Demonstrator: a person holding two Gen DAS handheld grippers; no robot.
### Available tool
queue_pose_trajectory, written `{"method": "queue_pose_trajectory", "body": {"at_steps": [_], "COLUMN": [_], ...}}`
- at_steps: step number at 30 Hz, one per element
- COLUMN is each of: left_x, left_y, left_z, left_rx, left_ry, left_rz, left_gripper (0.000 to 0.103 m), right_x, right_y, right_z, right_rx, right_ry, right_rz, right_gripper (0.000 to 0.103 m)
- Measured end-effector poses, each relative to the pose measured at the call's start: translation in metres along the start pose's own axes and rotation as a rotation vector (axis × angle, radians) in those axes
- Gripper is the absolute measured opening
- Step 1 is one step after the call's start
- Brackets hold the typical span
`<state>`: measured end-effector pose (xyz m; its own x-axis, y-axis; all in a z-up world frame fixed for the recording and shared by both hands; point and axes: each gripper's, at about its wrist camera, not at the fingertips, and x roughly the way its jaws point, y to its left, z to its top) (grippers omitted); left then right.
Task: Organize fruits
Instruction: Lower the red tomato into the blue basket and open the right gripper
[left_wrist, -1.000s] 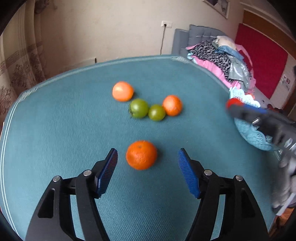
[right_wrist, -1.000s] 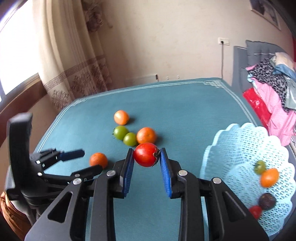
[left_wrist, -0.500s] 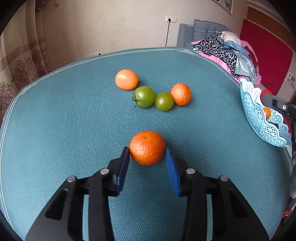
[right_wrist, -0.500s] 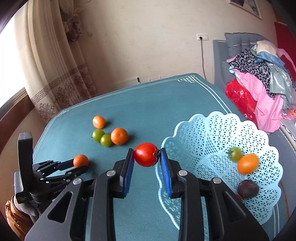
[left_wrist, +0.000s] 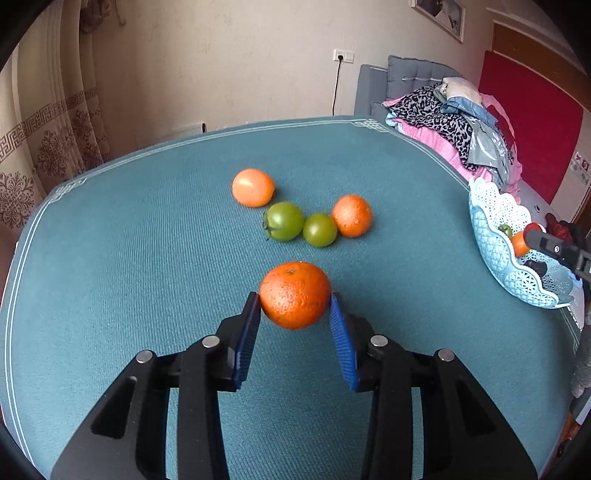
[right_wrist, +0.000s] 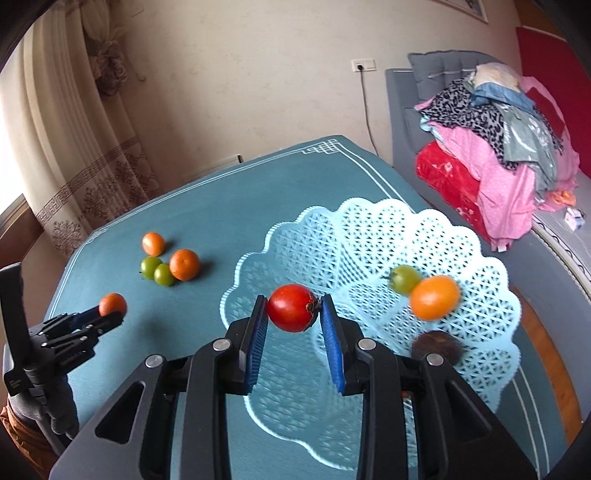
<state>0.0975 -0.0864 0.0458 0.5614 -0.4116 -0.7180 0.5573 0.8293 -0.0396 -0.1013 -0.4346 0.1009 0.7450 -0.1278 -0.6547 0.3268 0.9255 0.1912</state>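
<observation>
My left gripper (left_wrist: 294, 308) is shut on an orange mandarin (left_wrist: 294, 294) just above the teal table; it also shows in the right wrist view (right_wrist: 110, 314). My right gripper (right_wrist: 293, 312) is shut on a red tomato (right_wrist: 291, 307) and holds it over the near-left part of the light blue lattice basket (right_wrist: 332, 236). The basket holds a green tomato (right_wrist: 404, 277), an orange tomato (right_wrist: 434, 297) and a dark fruit (right_wrist: 437, 347). On the table lie an orange tomato (left_wrist: 253, 187), two green tomatoes (left_wrist: 283, 220) (left_wrist: 319, 229) and a mandarin (left_wrist: 351, 215).
The basket (left_wrist: 495, 236) stands at the table's right edge in the left wrist view. A grey sofa with piled clothes (right_wrist: 498, 147) is beyond the table on the right. Curtains (right_wrist: 74, 147) hang at the left. The teal tablecloth (left_wrist: 110, 258) covers the table.
My left gripper has closed on the mandarin and lifted it a little. My right gripper has carried the red tomato rightward to above the basket.
</observation>
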Motion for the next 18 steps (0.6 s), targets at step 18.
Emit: {"method": "queue_pose_trajectory", "body": {"at_steps": [18], "left_x": [-0.033], "left_y": [-0.054], "left_z": [0.005], "left_rx": [0.088], "left_ry": [-0.087], "left_rz": [-0.037], "left_gripper": [0.040], "right_x": [-0.034], "right_y": [-0.048], "right_z": [-0.016], "right_rx": [0.093], "right_ry": [-0.029], "right_rz": [-0.055], "right_gripper": [0.034]}}
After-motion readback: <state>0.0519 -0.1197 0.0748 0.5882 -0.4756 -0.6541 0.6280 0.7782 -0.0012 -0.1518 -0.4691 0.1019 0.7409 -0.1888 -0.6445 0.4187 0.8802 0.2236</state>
